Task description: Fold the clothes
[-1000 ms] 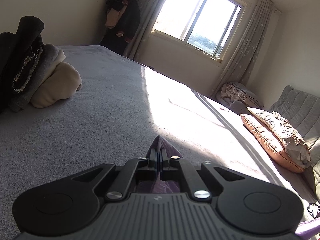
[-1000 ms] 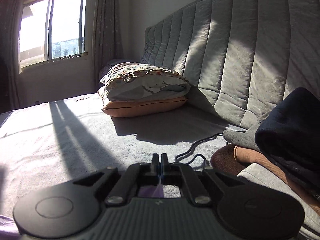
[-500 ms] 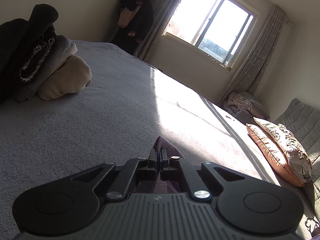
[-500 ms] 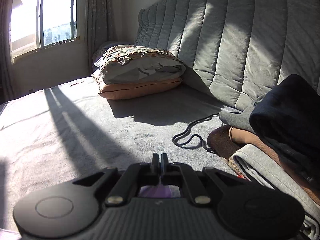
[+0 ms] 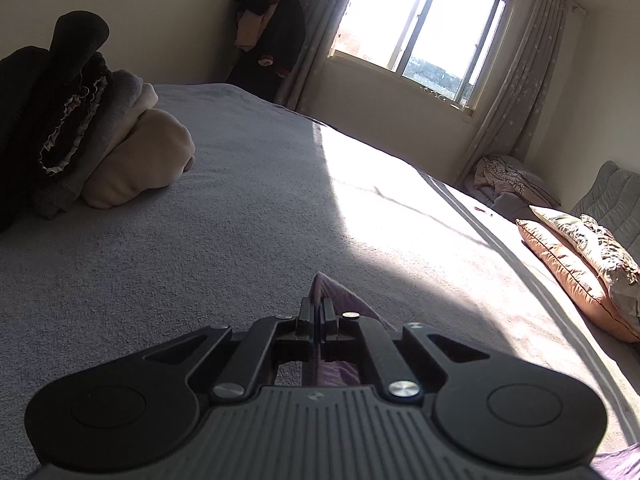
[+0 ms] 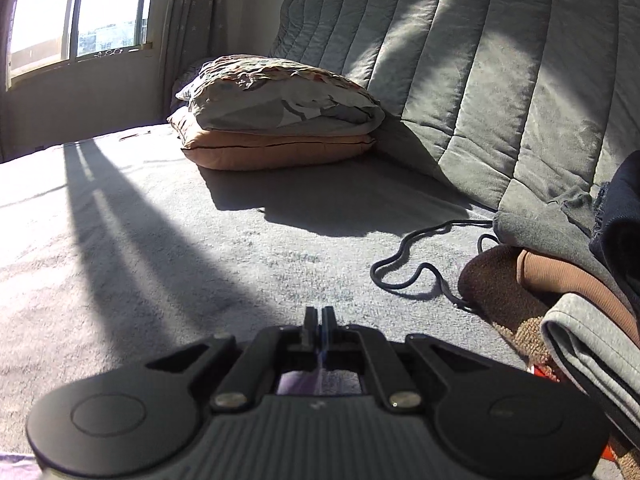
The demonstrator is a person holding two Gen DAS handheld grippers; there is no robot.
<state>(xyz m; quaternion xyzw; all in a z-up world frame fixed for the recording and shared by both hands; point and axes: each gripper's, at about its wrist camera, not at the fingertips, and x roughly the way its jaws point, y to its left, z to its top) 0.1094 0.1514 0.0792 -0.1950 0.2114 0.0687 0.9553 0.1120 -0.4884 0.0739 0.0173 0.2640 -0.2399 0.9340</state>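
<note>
My left gripper [image 5: 318, 308] is shut on a purple garment [image 5: 340, 296]; a fold of it sticks out past the fingertips and more shows under the jaws. My right gripper [image 6: 319, 318] is shut on the same purple garment [image 6: 304, 382], seen only through the gap behind the jaws. Both grippers hover low over the grey bed cover [image 5: 200, 240]. Most of the garment is hidden beneath the grippers.
A stack of folded clothes [image 5: 80, 132] lies at the left of the bed. Two pillows [image 6: 276, 120] lean by the grey padded headboard [image 6: 480, 72]. Another clothes pile [image 6: 580, 272] and a black cord [image 6: 408, 248] lie at the right. A window [image 5: 420, 28] is beyond the bed.
Both grippers have moved forward and lower over the bed with the purple garment still held; the clothes stack, pillows and right pile have come closer in view.
</note>
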